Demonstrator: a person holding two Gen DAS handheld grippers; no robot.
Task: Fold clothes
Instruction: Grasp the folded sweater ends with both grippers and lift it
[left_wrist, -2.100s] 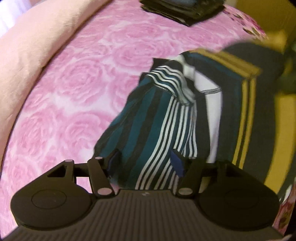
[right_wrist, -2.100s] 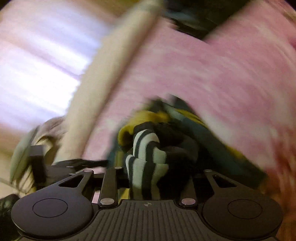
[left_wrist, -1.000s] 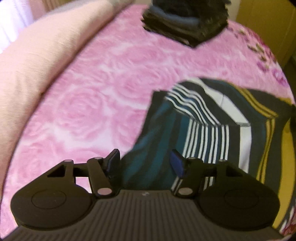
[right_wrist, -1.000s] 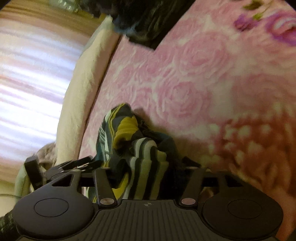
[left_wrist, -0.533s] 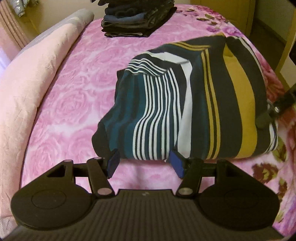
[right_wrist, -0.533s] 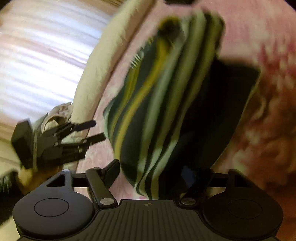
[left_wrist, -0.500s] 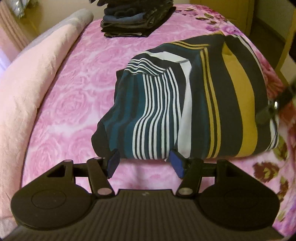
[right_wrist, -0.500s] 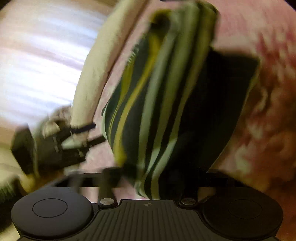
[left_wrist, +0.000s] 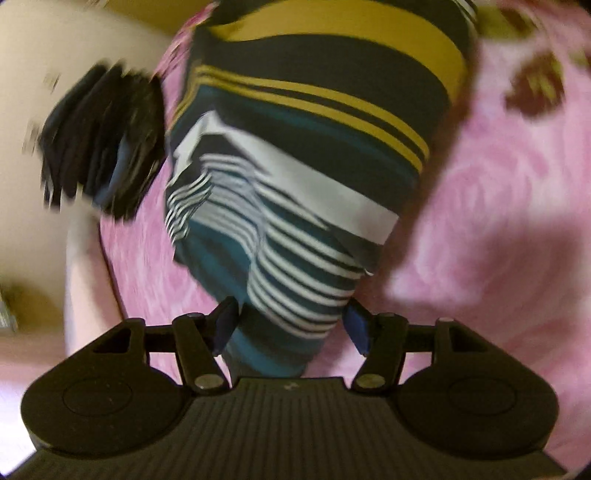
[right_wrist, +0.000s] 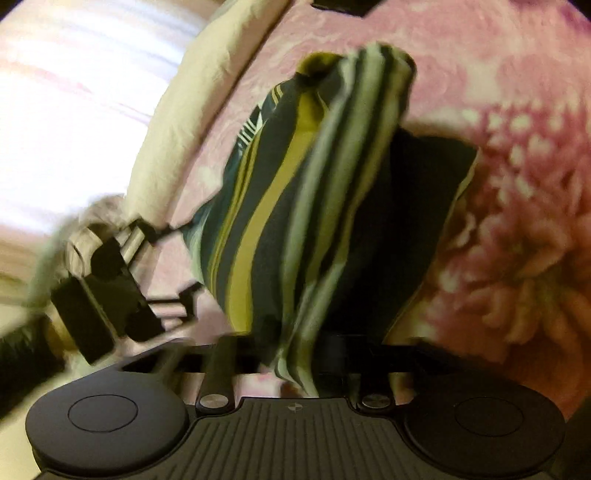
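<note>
Left wrist view: striped garment (left_wrist: 295, 166) lies on the pink bedcover (left_wrist: 498, 221), roughly folded into a thick pad, w/ its near edge running in between the left tongs (left_wrist: 290, 324). The blue pads stand about half apart. One sits right at the cloth and the other shows a gap, so we read no real grip.

Right wrist view is blurred. The right tongs (right_wrist: 295, 350) are opening, fingers wide, w/ a narrow hanging bit of the same garment between them and nothing pressed.

Risks, as we judge them:
- Neither tongs has a firm hold, so the top layer could slide off and the fold spring open. The knit looks soft and floppy.
- The far corner in the right view stands up in a bunched peak. It'll prob. slump sideways and leave a lopsided bundle.
- If the left tongs close now they may catch only the top ply, and a pull would then peel the layers apart.
- The bedcover is plush, so dragging the cloth would ruck both.
- The stack of dark folded clothes (left_wrist: 99, 147) sits just beside the garment, and a wide swing could knock it.

Materials etc.:
- The garment is a thin jersey-type fabric w/ bands of teal, black, white and mustard. It has fine white pinstripes near us and rounded folded edges.
- The bedcover is a fuzzy rose-print fleece w/ bigger flowers toward one side.
- The bolster (right_wrist: 192, 110) is pale, crinkled cotton and long and rounded.
- The tongs are matte black plastic w/ a ribbed housing.
</note>
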